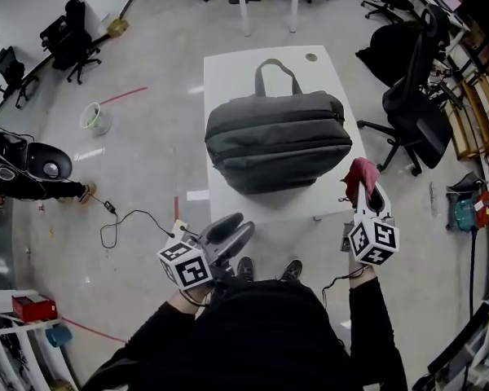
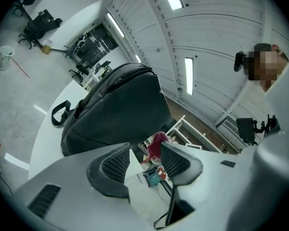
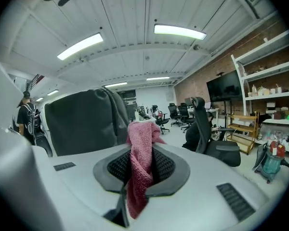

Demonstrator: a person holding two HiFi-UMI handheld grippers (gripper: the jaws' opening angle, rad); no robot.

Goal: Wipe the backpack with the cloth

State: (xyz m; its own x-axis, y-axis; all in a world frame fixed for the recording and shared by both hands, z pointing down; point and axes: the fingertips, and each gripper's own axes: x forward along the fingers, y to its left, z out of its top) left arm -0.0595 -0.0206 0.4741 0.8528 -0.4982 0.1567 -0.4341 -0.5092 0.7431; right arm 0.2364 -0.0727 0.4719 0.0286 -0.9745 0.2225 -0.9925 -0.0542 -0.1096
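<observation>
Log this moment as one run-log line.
right gripper: shut on pink terry cloth | left gripper: open, empty | dark grey fabric backpack: lying on white table | wiping: cloth beside backpack, no contact seen

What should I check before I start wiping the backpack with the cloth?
1. Grip on the cloth by the right gripper: ok, clamped between its jaws.
2. The left gripper free to help: ok, jaws apart, nothing between them.
3. The backpack lying flat on the table: ok.
4. The cloth touching the backpack: not ok, it is held off the near right corner.
5. Backpack zips closed: cannot tell.
</observation>
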